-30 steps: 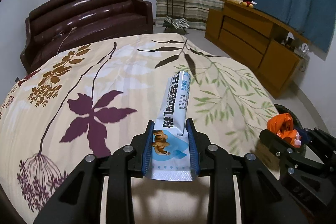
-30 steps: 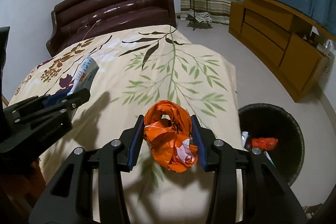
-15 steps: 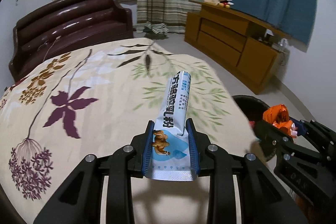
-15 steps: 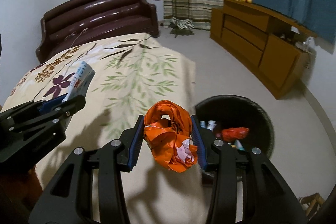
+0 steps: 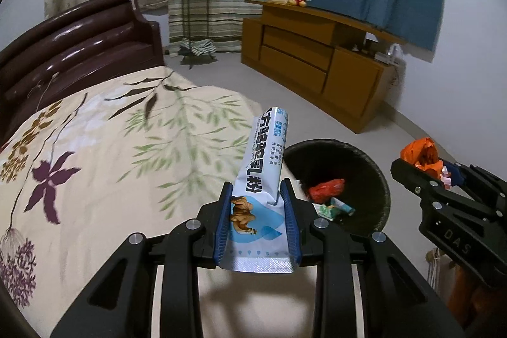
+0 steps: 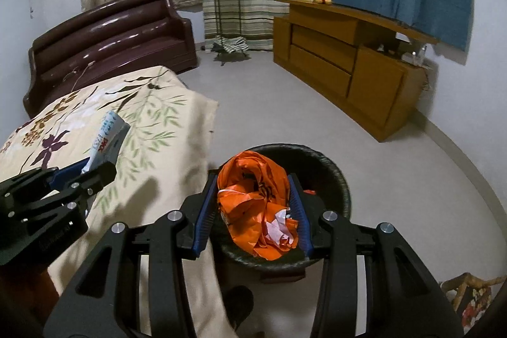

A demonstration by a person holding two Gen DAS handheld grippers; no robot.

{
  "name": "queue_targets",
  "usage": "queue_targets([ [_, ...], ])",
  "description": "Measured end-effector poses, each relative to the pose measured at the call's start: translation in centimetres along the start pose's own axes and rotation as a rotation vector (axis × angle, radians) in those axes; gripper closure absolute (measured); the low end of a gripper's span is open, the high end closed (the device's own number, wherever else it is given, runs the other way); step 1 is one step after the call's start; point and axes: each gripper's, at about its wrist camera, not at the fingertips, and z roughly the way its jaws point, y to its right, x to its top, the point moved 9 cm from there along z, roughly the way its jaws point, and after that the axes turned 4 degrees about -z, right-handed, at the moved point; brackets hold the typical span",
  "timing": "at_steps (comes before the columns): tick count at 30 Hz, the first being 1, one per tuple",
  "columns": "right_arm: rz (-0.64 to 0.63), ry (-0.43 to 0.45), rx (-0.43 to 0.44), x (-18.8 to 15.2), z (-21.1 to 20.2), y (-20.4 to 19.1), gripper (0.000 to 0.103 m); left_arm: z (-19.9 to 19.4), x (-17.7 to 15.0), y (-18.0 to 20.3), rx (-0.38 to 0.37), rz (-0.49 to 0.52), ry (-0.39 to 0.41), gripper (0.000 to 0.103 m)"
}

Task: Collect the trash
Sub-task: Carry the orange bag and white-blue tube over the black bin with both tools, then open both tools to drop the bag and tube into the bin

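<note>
Both grippers carry trash at the bin.

The left gripper [image 5: 257,222] has its jaws clamped on a white sachet [image 5: 260,179], held over the bed [image 5: 111,141] edge beside the black bin [image 5: 374,173]. The right gripper [image 6: 253,211] pinches a crumpled orange bag [image 6: 253,198] directly above the bin, which already contains wrappers [image 5: 328,189].

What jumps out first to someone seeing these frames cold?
Probably the crumpled orange plastic bag clamped in the right gripper, right over the black wastebasket on the floor beside the bed. Next, the long blue-and-white sachet sticking up from the left gripper, near the floral bedspread's edge. The basket already holds a red wrapper.
</note>
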Motion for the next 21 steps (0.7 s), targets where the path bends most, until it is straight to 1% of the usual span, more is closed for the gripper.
queue_targets([
  [3, -0.002, 0.003, -0.024, 0.0, 0.4, 0.7, 0.061, 0.8, 0.4, 1.2, -0.013, 0.013, -0.002, 0.072],
  [9, 0.000, 0.004, -0.062, 0.0, 1.6, 1.8, 0.061, 2.5, 1.2, 2.7, -0.015, 0.033, 0.004, 0.072],
  [21, 0.038, -0.005, -0.073, 0.4, 3.9, 3.9, 0.061, 5.9, 1.9, 4.6, -0.007, 0.059, -0.023, 0.071],
])
